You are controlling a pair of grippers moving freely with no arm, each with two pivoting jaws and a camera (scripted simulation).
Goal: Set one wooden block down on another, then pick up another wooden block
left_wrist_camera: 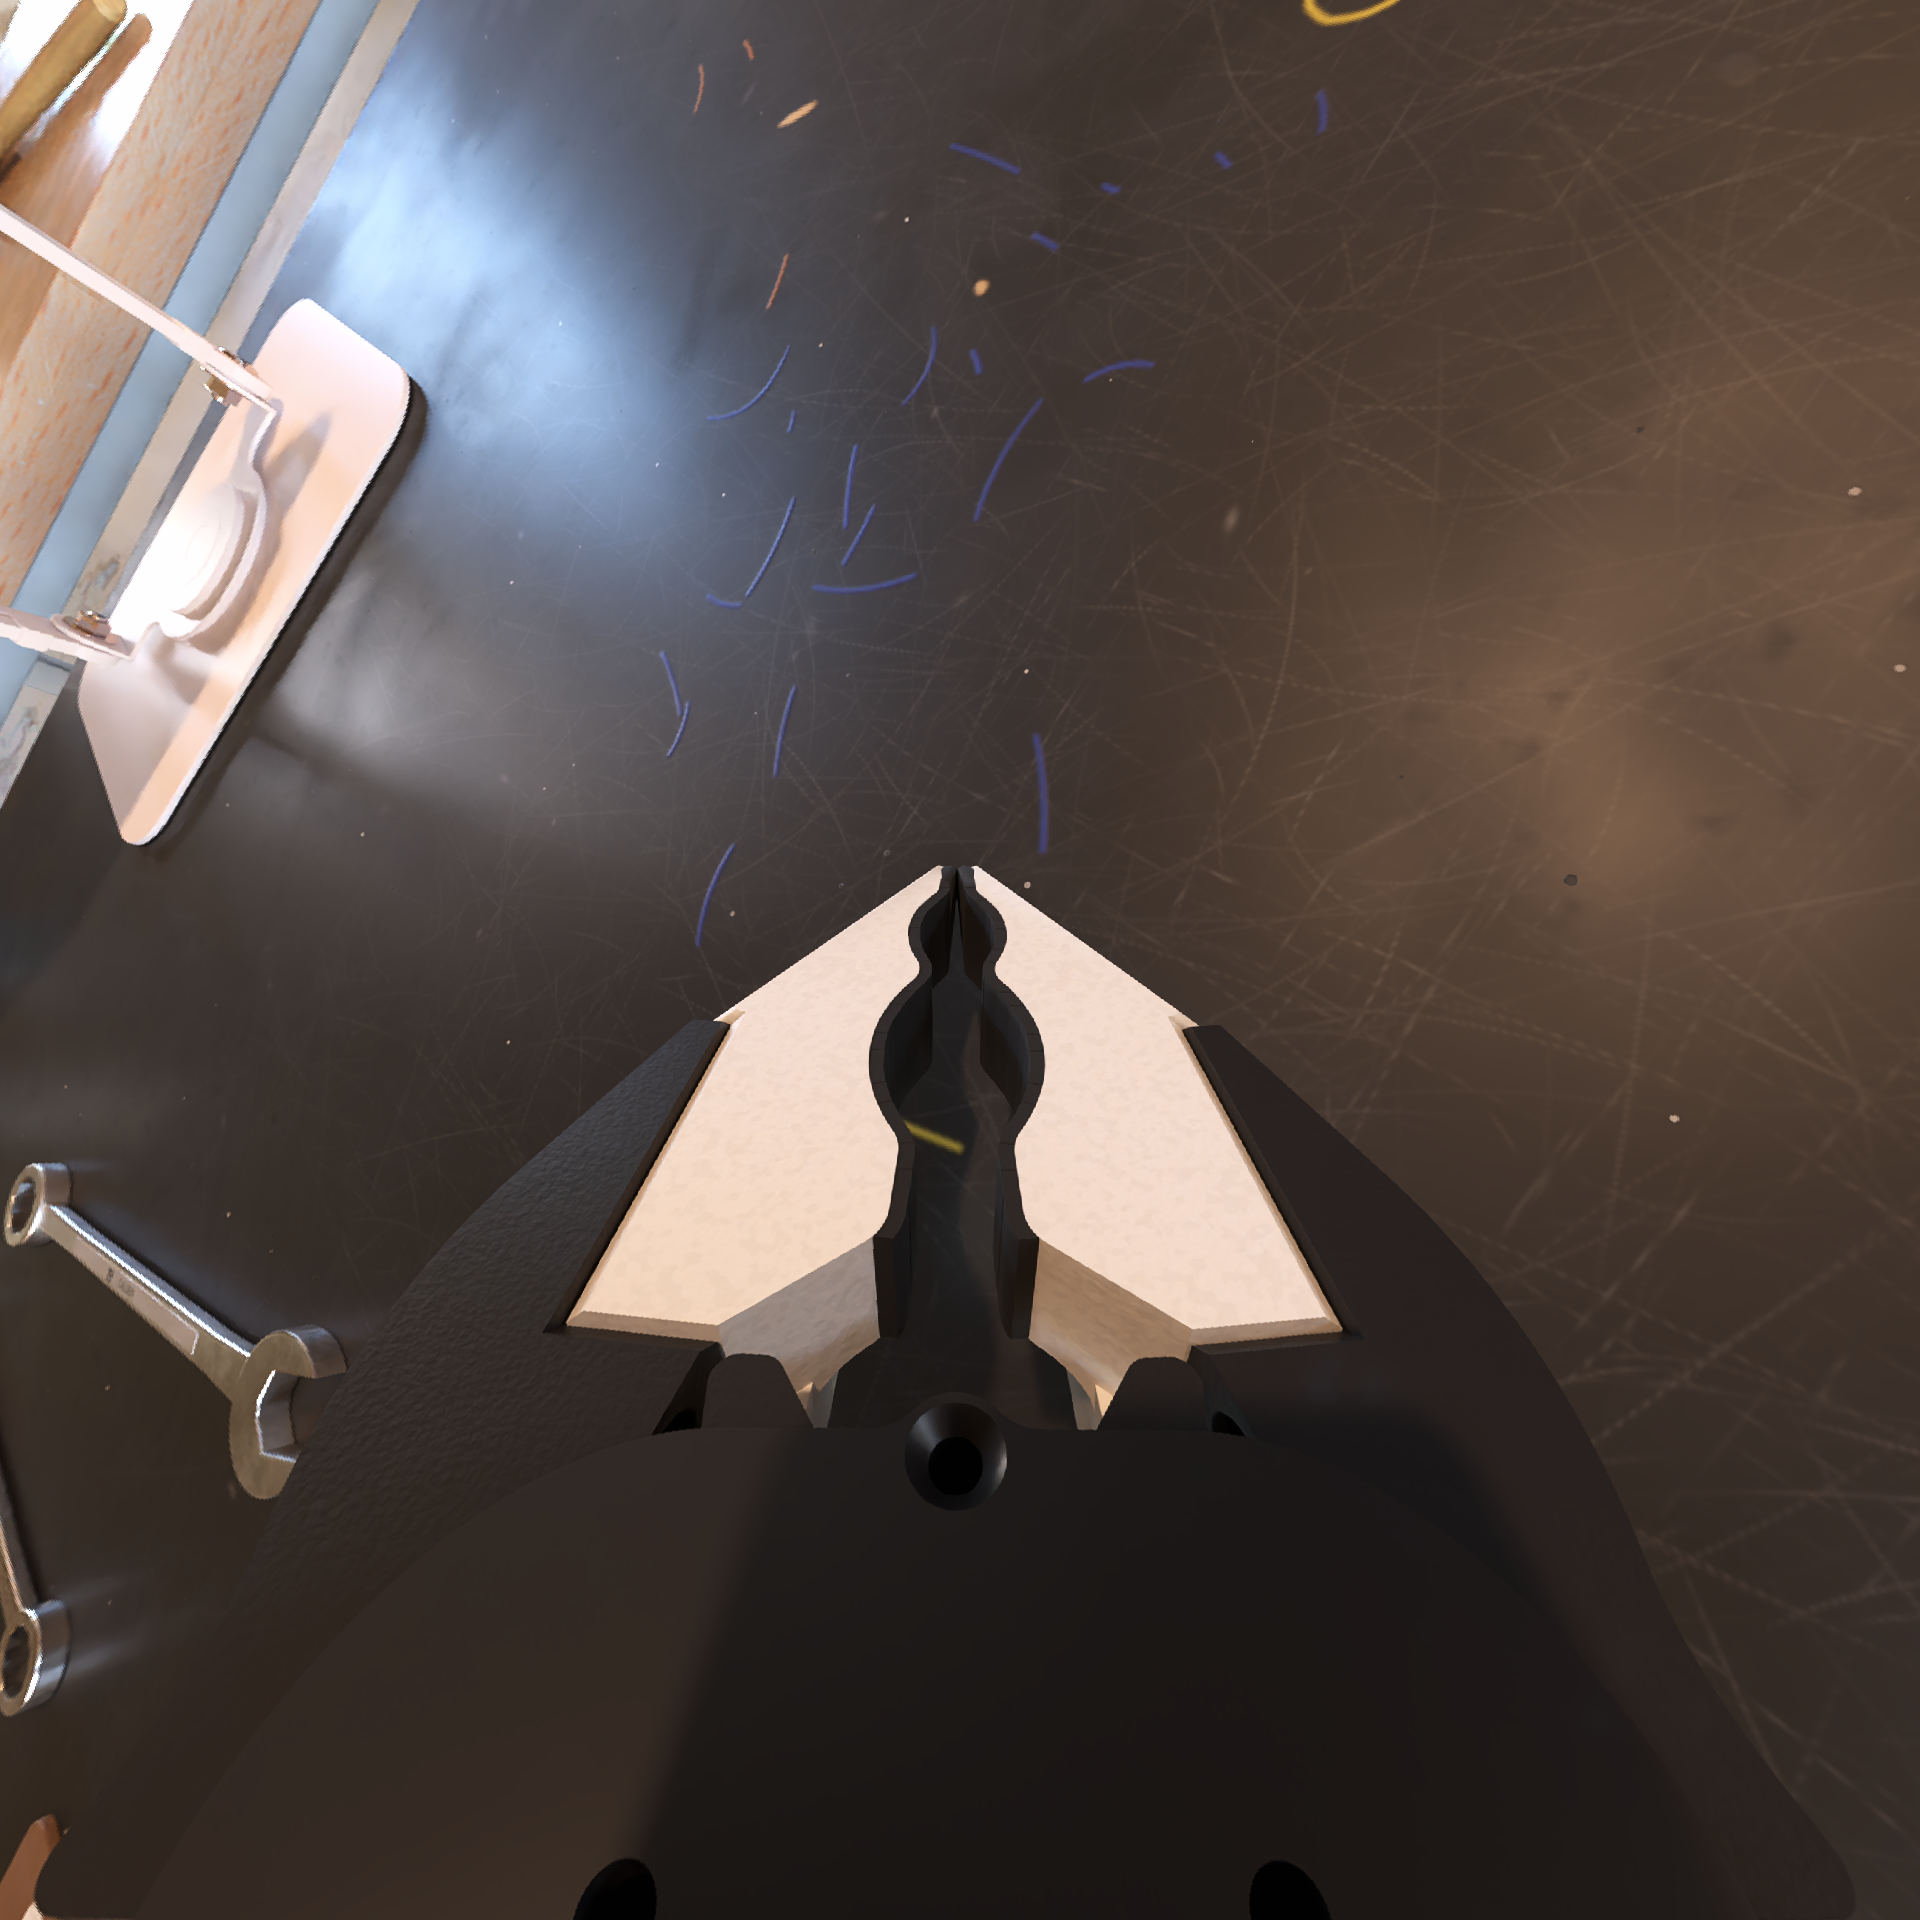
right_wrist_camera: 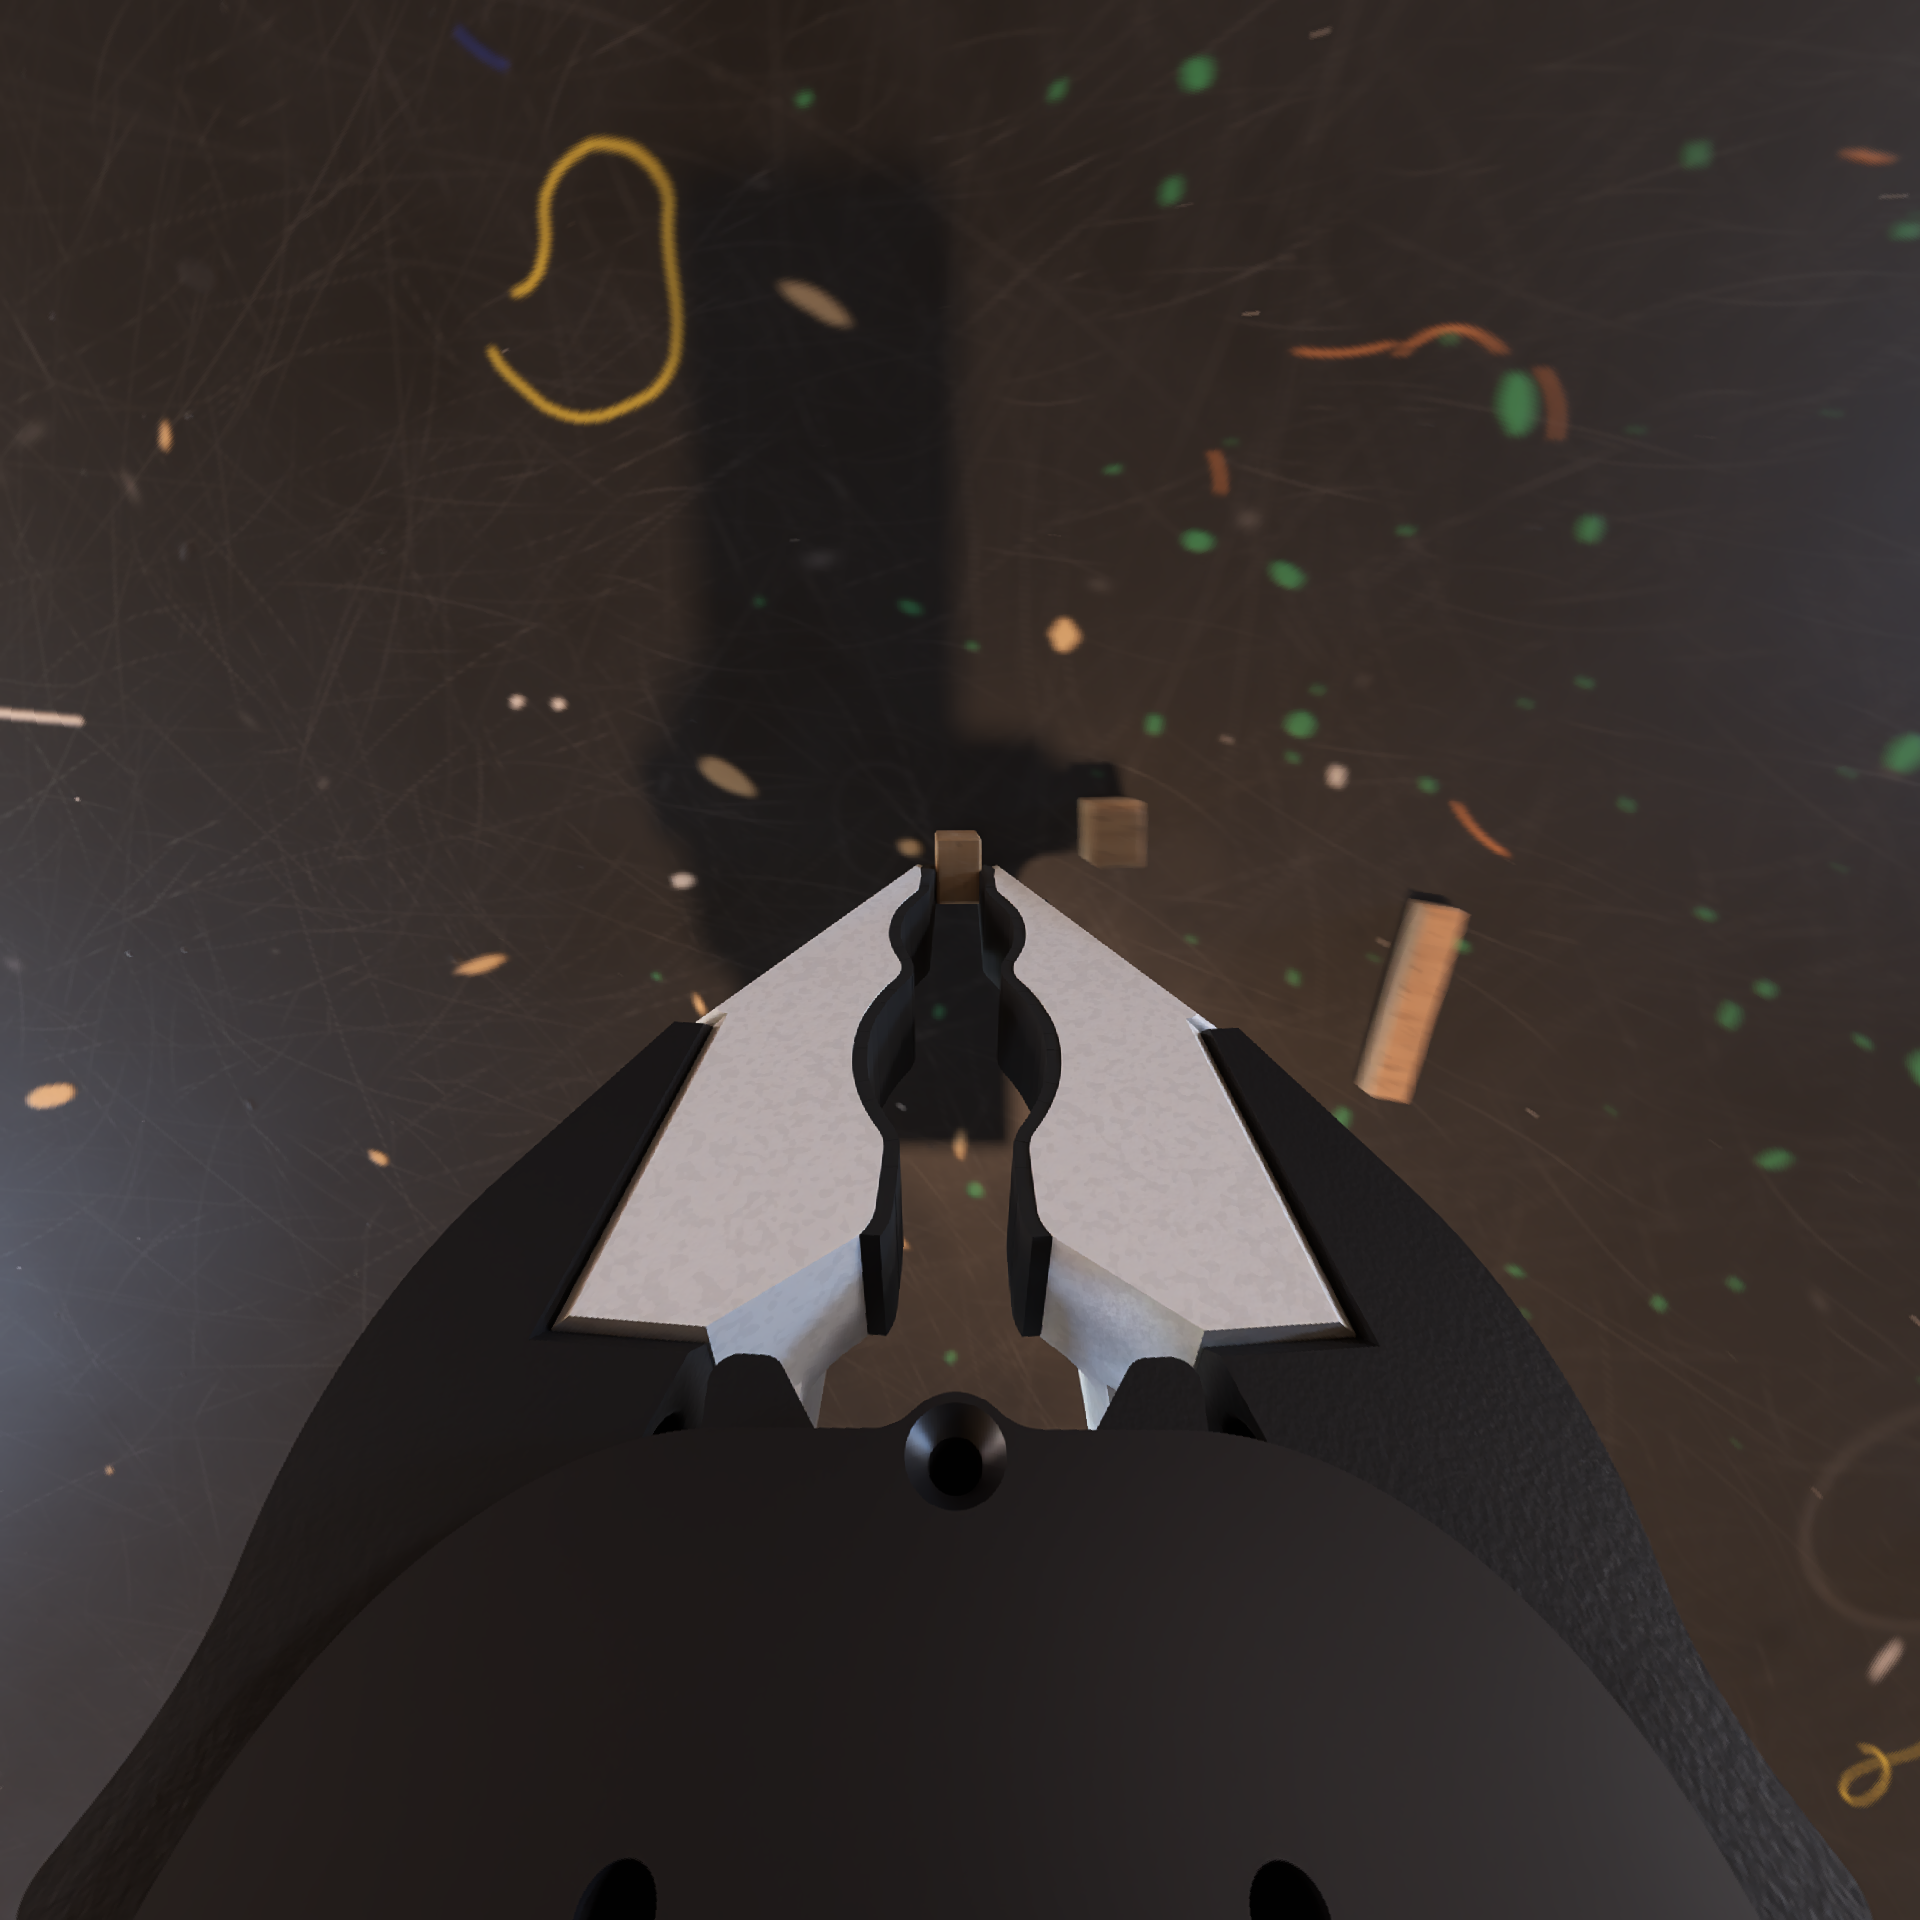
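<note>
In the right wrist view my right gripper (right_wrist_camera: 957,873) is shut on a small wooden block (right_wrist_camera: 957,860), held at the fingertips well above the dark tabletop (right_wrist_camera: 312,831). A second small wooden block (right_wrist_camera: 1112,831) lies on the table just right of the tips. A long wooden block (right_wrist_camera: 1413,1000) lies farther right. In the left wrist view my left gripper (left_wrist_camera: 956,871) is shut and empty over the dark scratched tabletop (left_wrist_camera: 1351,623). No wooden block shows in the left wrist view.
A white stand base with a bracket (left_wrist_camera: 244,561) sits at the left table edge. Two metal wrenches (left_wrist_camera: 177,1320) lie at the lower left. A yellow cord loop (right_wrist_camera: 603,281) lies at the far left of the right wrist view. Paint specks cover the table.
</note>
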